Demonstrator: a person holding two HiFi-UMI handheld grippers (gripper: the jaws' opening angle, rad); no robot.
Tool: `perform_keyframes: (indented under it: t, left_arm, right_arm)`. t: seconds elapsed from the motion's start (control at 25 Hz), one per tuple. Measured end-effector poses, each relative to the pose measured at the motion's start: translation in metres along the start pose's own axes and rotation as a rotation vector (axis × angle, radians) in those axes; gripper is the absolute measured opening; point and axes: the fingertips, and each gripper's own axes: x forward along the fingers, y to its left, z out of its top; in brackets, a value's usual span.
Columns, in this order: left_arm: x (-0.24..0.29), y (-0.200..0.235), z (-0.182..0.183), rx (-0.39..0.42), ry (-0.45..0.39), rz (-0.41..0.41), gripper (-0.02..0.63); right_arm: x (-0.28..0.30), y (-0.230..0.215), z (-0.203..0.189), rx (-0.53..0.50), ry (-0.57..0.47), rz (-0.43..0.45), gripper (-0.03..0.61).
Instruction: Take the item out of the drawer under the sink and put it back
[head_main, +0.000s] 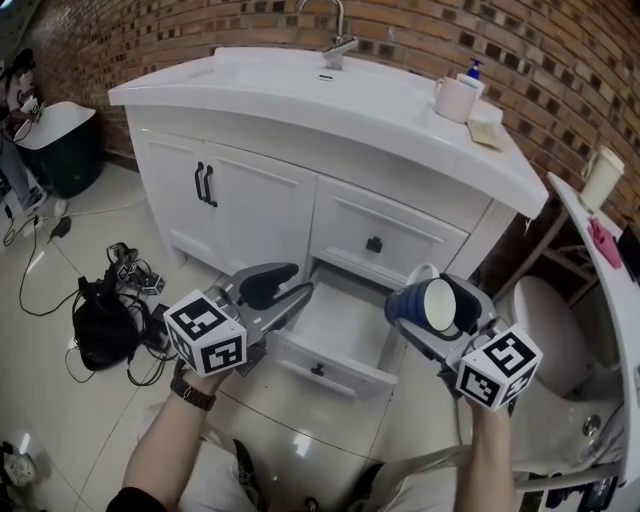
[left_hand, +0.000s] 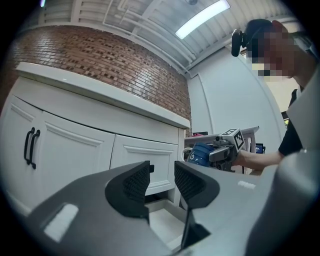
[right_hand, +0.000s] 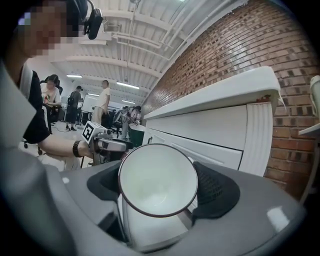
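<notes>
Right gripper (head_main: 432, 308): fingers clamped on the blue mug (head_main: 408, 304), just above the open drawer (head_main: 335, 322) | left gripper (head_main: 283, 291): fingers apart, empty, at the drawer's left edge | step, as I judge it: return the mug | I'd lower it slowly clear of the drawer's front, seat it flat inside, then release.

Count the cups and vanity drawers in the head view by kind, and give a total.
Cups: 3 (gripped dark blue ceramic mug, white ceramic mug on the white countertop, pale cup at far right)
Drawers: 2 (closed white upper drawer, open white lower drawer)
Total: 5
</notes>
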Motion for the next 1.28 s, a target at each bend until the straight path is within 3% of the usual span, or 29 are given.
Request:
perform_keyframes:
  t: [0.2,0.4,0.48,0.6,0.8,0.92,1.04,1.2,1.24,1.28]
  left_arm:
    - [0.006,-0.007,-0.005,-0.001,0.024,-0.019,0.176]
    - [0.016,-0.017,-0.012,0.003,0.056,-0.036,0.178]
    - [0.020,-0.019,-0.017,0.012,0.078,-0.039,0.179]
    - [0.024,-0.015,-0.024,0.004,0.098,-0.030,0.179]
    - [0.024,-0.005,-0.026,-0.043,0.087,-0.027,0.179]
    - [0.025,-0.003,-0.024,-0.078,0.067,-0.032,0.179]
    - [0.025,-0.001,-0.018,-0.078,0.056,-0.033,0.179]
    - [0.030,-0.009,-0.015,-0.055,0.032,-0.041,0.179]
    - [0.028,-0.008,-0.015,-0.024,0.036,-0.033,0.179]
    - [0.025,-0.006,-0.013,0.019,0.046,-0.021,0.179]
  right_arm:
    - [0.030,0.001,-0.044,0.046,0.094,0.048,0.416]
    - [0.108,0.012,-0.151,0.013,0.396,0.150,0.416]
    - [0.133,0.013,-0.178,0.011,0.462,0.179,0.416]
    - [0.155,0.019,-0.203,0.009,0.516,0.210,0.416]
    - [0.170,0.033,-0.233,-0.107,0.587,0.228,0.416]
    - [0.169,0.034,-0.233,-0.130,0.593,0.227,0.421]
    - [0.161,0.028,-0.198,-0.110,0.508,0.223,0.455]
    - [0.105,0.008,-0.112,-0.011,0.173,0.132,0.443]
    - [0.091,0.005,-0.089,-0.002,0.071,0.100,0.400]
    - [0.077,0.002,-0.068,0.003,-0.023,0.065,0.314]
